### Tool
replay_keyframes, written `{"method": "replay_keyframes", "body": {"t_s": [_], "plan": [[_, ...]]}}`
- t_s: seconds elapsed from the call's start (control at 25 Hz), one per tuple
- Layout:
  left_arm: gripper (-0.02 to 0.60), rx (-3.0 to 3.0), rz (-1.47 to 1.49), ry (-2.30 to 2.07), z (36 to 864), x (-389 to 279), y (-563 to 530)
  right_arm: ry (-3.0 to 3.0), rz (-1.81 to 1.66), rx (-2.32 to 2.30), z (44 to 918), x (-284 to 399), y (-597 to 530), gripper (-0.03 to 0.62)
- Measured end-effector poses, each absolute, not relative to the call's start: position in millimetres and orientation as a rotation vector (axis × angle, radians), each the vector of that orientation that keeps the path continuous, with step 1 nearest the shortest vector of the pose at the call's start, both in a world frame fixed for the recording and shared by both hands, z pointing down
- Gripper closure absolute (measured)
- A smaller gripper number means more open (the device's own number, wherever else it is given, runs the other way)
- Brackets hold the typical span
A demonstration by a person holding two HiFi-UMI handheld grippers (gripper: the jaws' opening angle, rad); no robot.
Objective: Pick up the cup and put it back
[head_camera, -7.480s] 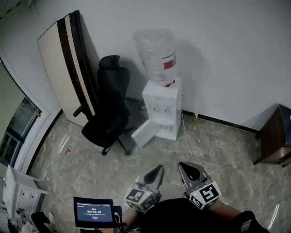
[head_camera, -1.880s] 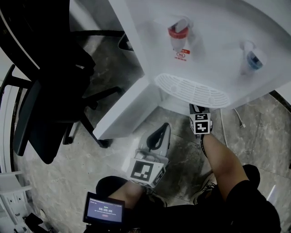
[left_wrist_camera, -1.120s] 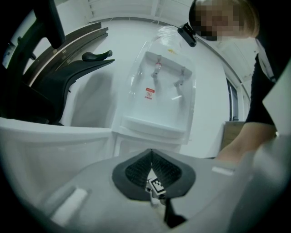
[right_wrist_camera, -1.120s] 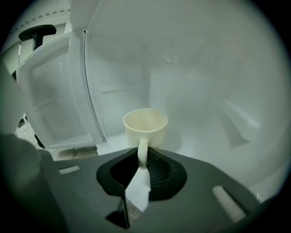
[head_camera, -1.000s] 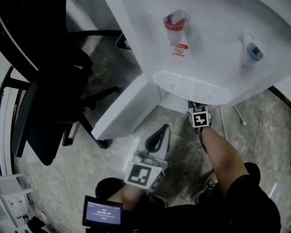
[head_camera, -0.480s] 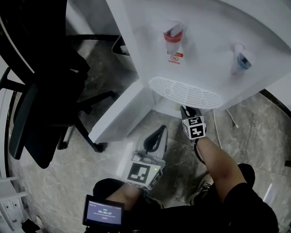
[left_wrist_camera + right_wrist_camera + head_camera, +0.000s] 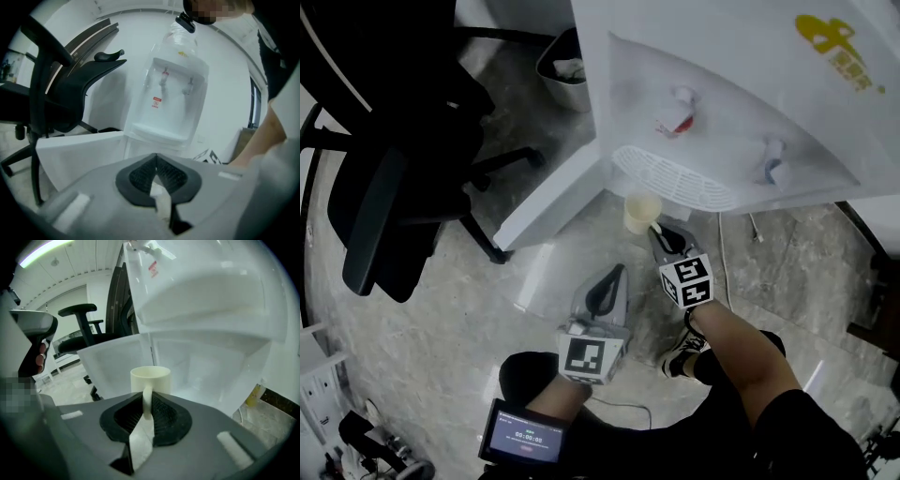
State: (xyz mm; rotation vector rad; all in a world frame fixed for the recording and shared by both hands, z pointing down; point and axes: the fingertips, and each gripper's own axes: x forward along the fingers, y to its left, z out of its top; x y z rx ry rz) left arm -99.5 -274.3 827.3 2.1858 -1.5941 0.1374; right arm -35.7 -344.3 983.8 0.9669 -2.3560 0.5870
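Observation:
A cream mug (image 7: 641,212) hangs in the air just below the white dispenser's drip tray (image 7: 675,178). My right gripper (image 7: 661,234) is shut on its handle. In the right gripper view the mug (image 7: 150,379) stands upright beyond the jaws, its thin handle (image 7: 147,401) pinched between the black pads. My left gripper (image 7: 605,286) hangs lower and to the left, above the floor. In the left gripper view it (image 7: 156,164) is shut with nothing in it.
The white water dispenser (image 7: 722,112) has two taps and an open lower cabinet door (image 7: 553,197). A black office chair (image 7: 384,141) stands at the left, with a waste bin (image 7: 567,66) behind the door. A small timer screen (image 7: 528,433) sits near my legs. The floor is grey stone.
My right gripper has drawn back and up from under the drip tray, and the mug now shows in its jaws. The left gripper has shifted a little. The head view now takes in more of the dispenser's front.

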Motion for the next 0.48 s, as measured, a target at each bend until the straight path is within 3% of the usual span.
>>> {"method": "replay_keyframes", "body": {"t_s": [0.48], "plan": [[0.577, 2.186, 0.152, -1.448, 535.9, -102.6, -189.5, -2.570, 0.612, 0.937, 629.6, -30.9, -261.7, 0.545]]}}
